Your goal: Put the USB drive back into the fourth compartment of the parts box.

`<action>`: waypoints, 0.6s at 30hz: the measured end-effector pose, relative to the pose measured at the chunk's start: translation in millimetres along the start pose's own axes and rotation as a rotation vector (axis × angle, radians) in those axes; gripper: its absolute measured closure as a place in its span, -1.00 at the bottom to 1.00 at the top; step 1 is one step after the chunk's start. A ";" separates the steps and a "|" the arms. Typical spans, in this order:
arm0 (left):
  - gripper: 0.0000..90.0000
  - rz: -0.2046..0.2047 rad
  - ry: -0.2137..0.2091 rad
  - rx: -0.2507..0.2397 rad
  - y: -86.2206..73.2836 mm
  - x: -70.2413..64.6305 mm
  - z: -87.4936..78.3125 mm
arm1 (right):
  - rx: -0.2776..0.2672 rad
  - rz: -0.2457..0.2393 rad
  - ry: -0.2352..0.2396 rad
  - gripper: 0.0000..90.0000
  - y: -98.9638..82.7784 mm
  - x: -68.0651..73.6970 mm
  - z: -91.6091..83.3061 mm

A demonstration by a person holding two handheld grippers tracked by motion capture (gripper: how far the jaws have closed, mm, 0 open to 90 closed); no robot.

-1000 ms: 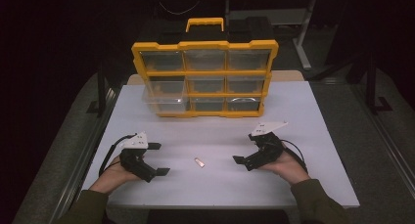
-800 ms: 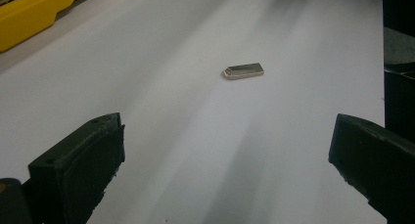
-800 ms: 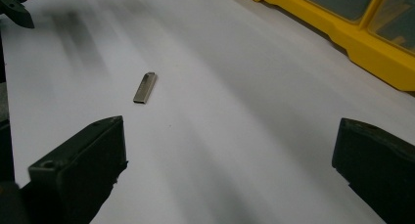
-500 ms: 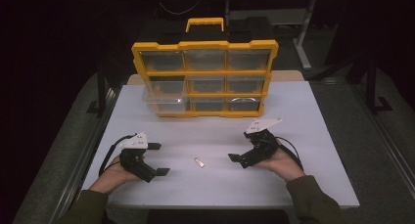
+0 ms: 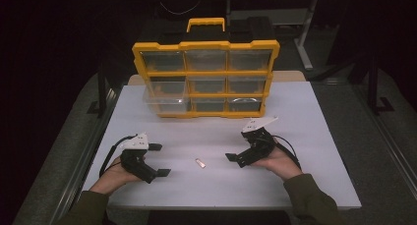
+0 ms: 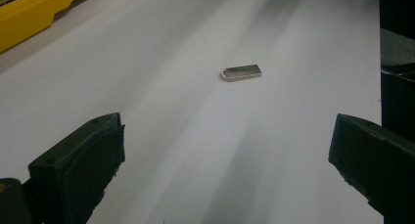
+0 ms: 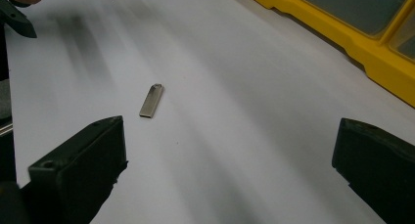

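High view: right tongs (image 5: 235, 156) have slid inward along the tabletop (image 5: 314, 136) since a second ago, now near the small metal USB stick (image 5: 200, 163) lying flat between the two hands. Left tongs (image 5: 158, 159) haven't moved. Both wide open, holding nothing. Yellow organizer (image 5: 205, 77) stands at the far edge, one clear drawer pulled out.

Left gripper view: stick (image 6: 241, 72) ahead, jaws spread, empty.

Right gripper view: stick (image 7: 151, 100) ahead, left of centre. Looks like the right hand is lining up the pick; probably drawer-bound.
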State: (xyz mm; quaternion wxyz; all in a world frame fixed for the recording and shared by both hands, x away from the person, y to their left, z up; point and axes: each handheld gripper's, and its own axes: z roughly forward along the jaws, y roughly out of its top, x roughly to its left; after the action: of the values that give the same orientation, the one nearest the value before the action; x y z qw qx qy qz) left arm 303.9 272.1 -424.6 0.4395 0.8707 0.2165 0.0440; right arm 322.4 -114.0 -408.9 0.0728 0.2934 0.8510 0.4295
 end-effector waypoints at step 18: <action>-1.00 -0.002 -0.002 -0.002 0.1 0.1 -0.6 | 0.000 -0.016 0.019 -1.00 10.4 3.0 8.0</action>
State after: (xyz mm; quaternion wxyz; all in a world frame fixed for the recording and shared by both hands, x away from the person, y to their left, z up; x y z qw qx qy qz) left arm 303.8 272.5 -424.1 0.4408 0.8699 0.2171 0.0429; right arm 327.5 -102.1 -405.4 0.0680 0.2826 0.8538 0.4318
